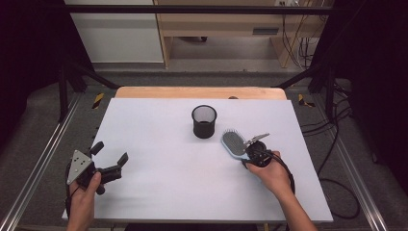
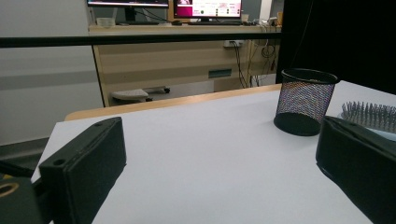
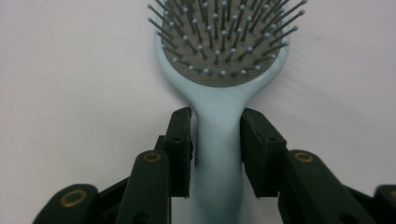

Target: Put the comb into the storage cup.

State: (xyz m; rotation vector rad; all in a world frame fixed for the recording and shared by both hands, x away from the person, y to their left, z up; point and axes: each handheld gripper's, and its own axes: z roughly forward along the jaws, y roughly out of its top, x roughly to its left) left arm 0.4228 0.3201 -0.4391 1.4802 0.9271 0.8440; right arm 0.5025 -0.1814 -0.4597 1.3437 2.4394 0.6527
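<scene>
A light blue hairbrush (image 1: 233,142) lies bristles up on the white table sheet (image 1: 159,192), to the right of a black mesh cup (image 1: 204,121). My right gripper (image 1: 246,153) comes in from the near side, with a jaw on each side of the brush's handle. In the right gripper view, both pads of the right gripper (image 3: 217,126) rest against the handle just below the hairbrush (image 3: 224,42) head. My left gripper (image 1: 110,152) hovers near the sheet's left edge, open and holding nothing. The left gripper (image 2: 219,158) looks toward the mesh cup (image 2: 303,100) and the hairbrush (image 2: 369,114).
The sheet covers a wooden table whose far edge (image 1: 199,91) shows beyond it. Metal rails (image 1: 43,159) run along both sides, and cables (image 1: 337,183) lie on the floor at the right. Bare sheet stretches between the two hands.
</scene>
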